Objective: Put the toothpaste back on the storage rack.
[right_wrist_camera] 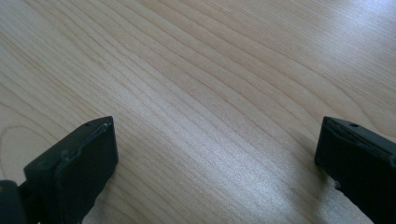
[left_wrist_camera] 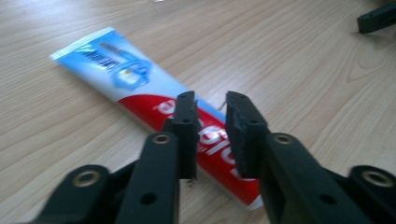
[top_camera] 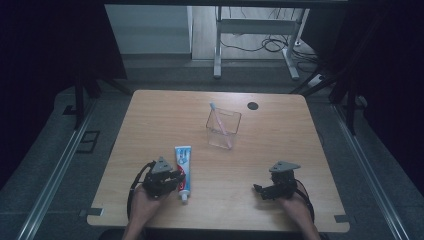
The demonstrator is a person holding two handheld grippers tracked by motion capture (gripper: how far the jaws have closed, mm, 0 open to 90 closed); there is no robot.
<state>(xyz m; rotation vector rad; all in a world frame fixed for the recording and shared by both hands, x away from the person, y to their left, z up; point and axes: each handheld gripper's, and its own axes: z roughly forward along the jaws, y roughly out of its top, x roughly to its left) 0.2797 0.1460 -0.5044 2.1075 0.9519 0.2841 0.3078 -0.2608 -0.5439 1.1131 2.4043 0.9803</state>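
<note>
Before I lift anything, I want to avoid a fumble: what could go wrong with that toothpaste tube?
The left hand-held gripper has its jaws nearly together above the toothpaste tube, with nothing pinched; it may rise empty. A squeeze on the soft body could buckle it. The clear cup holding a toothbrush could tip if bumped.

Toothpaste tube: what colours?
Toothpaste tube: light blue and red with white lettering, clearest in the left gripper view.

Dim room, grey floor (top_camera: 165, 75), white table legs (top_camera: 218, 50)
</note>
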